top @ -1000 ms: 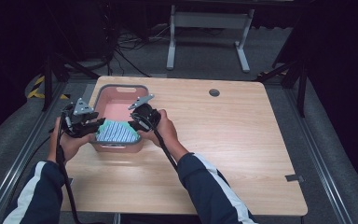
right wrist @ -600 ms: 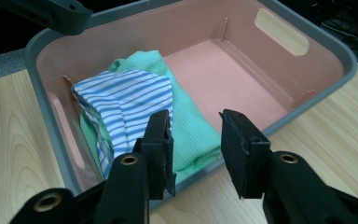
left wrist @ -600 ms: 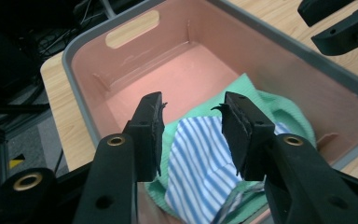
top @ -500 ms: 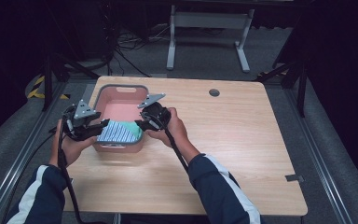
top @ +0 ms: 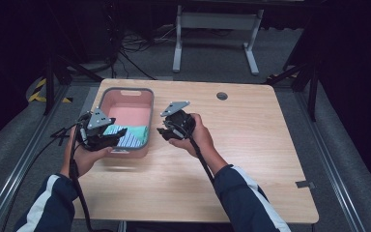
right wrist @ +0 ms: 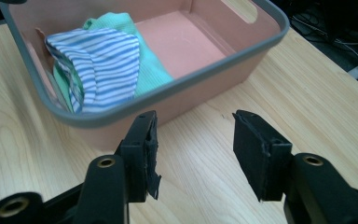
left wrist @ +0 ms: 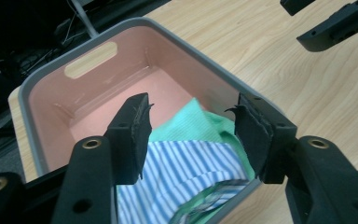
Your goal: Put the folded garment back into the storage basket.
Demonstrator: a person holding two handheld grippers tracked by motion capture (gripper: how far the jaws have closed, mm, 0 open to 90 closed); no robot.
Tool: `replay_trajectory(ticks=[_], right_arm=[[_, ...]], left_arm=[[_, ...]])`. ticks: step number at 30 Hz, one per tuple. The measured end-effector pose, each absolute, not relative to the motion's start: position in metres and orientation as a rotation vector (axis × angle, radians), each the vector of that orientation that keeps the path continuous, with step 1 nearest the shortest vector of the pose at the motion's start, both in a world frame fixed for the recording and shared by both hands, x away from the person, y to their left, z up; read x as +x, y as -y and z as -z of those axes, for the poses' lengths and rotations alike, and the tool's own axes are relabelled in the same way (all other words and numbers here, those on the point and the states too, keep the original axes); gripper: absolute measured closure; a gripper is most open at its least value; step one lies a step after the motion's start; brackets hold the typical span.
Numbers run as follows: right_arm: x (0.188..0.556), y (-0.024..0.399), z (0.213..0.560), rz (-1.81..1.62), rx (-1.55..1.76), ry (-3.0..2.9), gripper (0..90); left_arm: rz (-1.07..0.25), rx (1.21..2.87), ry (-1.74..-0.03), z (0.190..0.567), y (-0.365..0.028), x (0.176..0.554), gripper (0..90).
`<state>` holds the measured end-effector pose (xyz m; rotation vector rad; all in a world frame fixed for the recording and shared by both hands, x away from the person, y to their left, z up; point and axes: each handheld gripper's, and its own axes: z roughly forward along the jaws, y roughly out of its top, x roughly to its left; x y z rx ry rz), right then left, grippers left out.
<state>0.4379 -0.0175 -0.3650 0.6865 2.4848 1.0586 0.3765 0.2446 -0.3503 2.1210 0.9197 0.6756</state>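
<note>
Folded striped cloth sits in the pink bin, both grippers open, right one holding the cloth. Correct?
Not quite. The right gripper holds nothing: in the right gripper view its open jaws stand over bare table, outside the pink bin. The striped cloth lies in the bin; the left gripper is open too.

Desk (top: pixel 251 159): the light wood top I'm working over, grain running side to side, set on a grey carpeted floor (top: pixel 348 125)
Grommet (top: pixel 221 95): a small round dark hole I see in the desk near its far edge, right of centre
Bin (top: pixel 127 91): pink inside with a grey rim, standing on the desk's far left part, a slot handle in its far wall
Bare wood: I see open desk right of the bin and along the near edge
</note>
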Motion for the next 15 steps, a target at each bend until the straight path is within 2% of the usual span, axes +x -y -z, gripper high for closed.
replay_trajectory(ticks=[7, 15], right_arm=[[0.430, 0.041, 0.360, -1.035, 0.706, -2.457, 46.2], [0.416, 0.061, 0.358, -0.963, 0.687, -2.452, 43.7]], left_arm=[[-0.651, 2.144, -0.883, 0.352, -0.231, 0.371, 43.1], [-0.638, 2.161, -0.853, 0.356, -0.216, 0.364, 35.7]])
